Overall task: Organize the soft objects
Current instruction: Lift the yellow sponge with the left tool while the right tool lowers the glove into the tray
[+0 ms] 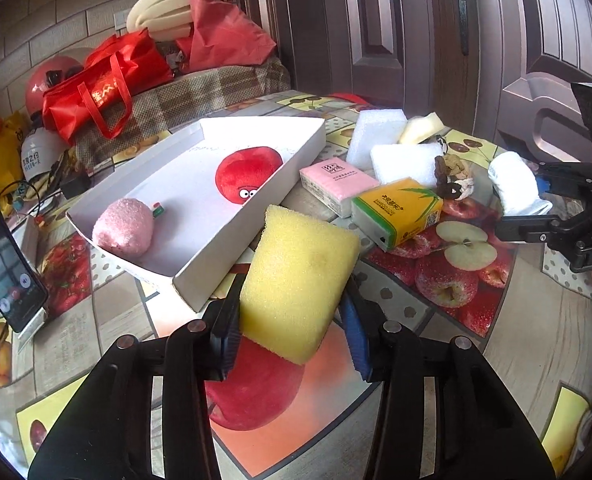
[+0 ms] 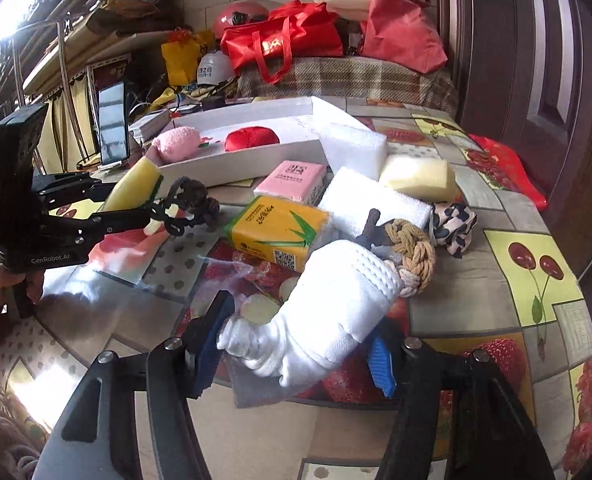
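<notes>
White tray (image 1: 308, 148): pink plush (image 1: 123, 227) and red plush (image 1: 247, 176) stowed. Left hand-held gripper (image 1: 291, 328) clamped on yellow sponge (image 1: 296, 284), right hand-held gripper (image 2: 296, 356) on white glove (image 2: 336, 304). Tissue packs (image 1: 396, 210) and foam at 1 o'clock remain on counter (image 1: 536, 340).

yellow sponge (image 1: 296, 288), porous and block-shaped, tilted, lifted just in front of the white tray's (image 1: 255, 208) near corner. white knitted glove (image 2: 336, 308), rumpled, cuff toward the braided rope knot (image 2: 410, 248). inside the tray: fuzzy pink plush (image 1: 123, 227) at the near end, red plush with cartoon eyes (image 1: 245, 174) mid-tray. beside the tray on the fruit-print tablecloth: pink tissue pack (image 1: 336, 184), yellow-green tissue pack (image 1: 396, 210), two white foam blocks (image 1: 380, 136), pale yellow sponge (image 2: 418, 178), leopard-print cloth (image 2: 454, 229).
</notes>
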Demonstrator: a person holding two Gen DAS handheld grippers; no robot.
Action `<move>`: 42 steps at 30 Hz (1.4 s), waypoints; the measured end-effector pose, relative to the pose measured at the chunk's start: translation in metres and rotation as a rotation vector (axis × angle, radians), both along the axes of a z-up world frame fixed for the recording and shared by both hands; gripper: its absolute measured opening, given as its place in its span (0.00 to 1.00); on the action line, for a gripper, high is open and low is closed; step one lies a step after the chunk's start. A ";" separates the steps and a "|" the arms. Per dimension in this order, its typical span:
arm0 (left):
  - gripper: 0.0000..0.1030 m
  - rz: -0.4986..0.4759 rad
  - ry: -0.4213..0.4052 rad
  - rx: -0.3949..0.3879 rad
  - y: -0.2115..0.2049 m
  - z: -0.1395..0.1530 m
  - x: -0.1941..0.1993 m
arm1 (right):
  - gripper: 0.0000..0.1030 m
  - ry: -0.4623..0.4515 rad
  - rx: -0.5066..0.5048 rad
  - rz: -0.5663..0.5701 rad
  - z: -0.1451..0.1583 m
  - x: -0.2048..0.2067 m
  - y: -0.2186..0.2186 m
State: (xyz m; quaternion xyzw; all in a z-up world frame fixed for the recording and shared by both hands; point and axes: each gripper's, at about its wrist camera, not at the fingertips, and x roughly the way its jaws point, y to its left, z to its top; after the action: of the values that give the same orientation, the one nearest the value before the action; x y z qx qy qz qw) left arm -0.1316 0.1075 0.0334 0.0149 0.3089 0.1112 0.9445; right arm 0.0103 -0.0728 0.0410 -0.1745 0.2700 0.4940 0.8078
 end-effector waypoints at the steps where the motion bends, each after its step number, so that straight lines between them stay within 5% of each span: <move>1: 0.43 0.014 -0.023 0.007 0.001 0.003 -0.004 | 0.59 -0.035 0.042 -0.010 0.009 -0.003 -0.003; 9: 0.43 0.129 -0.158 -0.001 0.014 0.014 -0.029 | 0.60 -0.139 0.249 -0.130 0.043 0.011 0.003; 15: 0.43 0.178 -0.165 0.001 0.018 0.015 -0.031 | 0.60 -0.112 0.206 -0.139 0.017 0.018 0.034; 32: 0.43 0.244 -0.159 0.085 0.038 0.016 0.003 | 0.60 -0.106 0.224 -0.050 0.015 0.000 0.100; 42: 0.43 0.360 -0.217 0.030 0.083 0.020 0.016 | 0.60 -0.081 0.219 -0.041 0.013 0.004 0.148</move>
State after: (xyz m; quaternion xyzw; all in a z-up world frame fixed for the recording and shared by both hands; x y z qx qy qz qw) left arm -0.1158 0.1901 0.0530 -0.0388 0.2014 0.2838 0.9367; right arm 0.0147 0.0757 0.0540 -0.0995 0.1853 0.4963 0.8423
